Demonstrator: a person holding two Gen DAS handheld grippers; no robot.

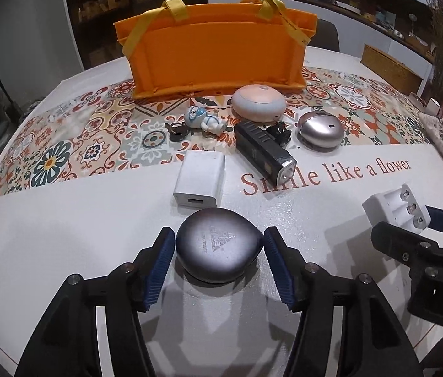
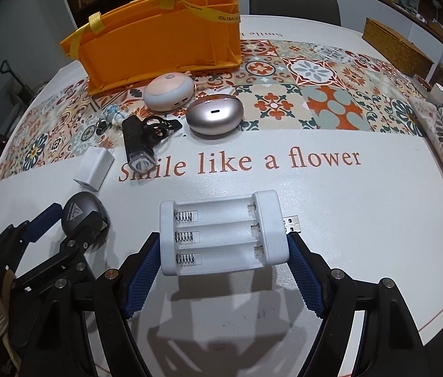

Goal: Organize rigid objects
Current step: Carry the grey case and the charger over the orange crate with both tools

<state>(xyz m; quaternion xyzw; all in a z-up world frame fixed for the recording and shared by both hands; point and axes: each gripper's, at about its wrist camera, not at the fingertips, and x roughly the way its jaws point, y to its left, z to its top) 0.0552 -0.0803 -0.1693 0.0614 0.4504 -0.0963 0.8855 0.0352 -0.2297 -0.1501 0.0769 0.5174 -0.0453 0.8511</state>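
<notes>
Dark grey pebble-shaped case (image 1: 218,245) flat on white table (image 1: 64,235), between pads of left gripper (image 1: 218,264); triangle logo on lid, small print beneath unreadable. Jaws spread a little wider than case, right pad at its pointed edge, left pad just clear; no firm clamp visible. White three-slot battery charger (image 2: 223,232) between pads of right gripper (image 2: 224,278), pressed at both ends, springs to left, USB plug (image 2: 292,223) jutting right. "Smile like a flower" (image 2: 240,163) printed in rust letters on cloth. White USB power adapter (image 1: 199,179) just beyond grey case. Further back: black flashlight (image 1: 262,149), pinkish metallic case (image 1: 320,132), pale round gadget (image 1: 259,102), small astronaut figure (image 1: 204,119). Orange felt organizer (image 1: 215,53) at rear, yellow straps with unreadable print.
</notes>
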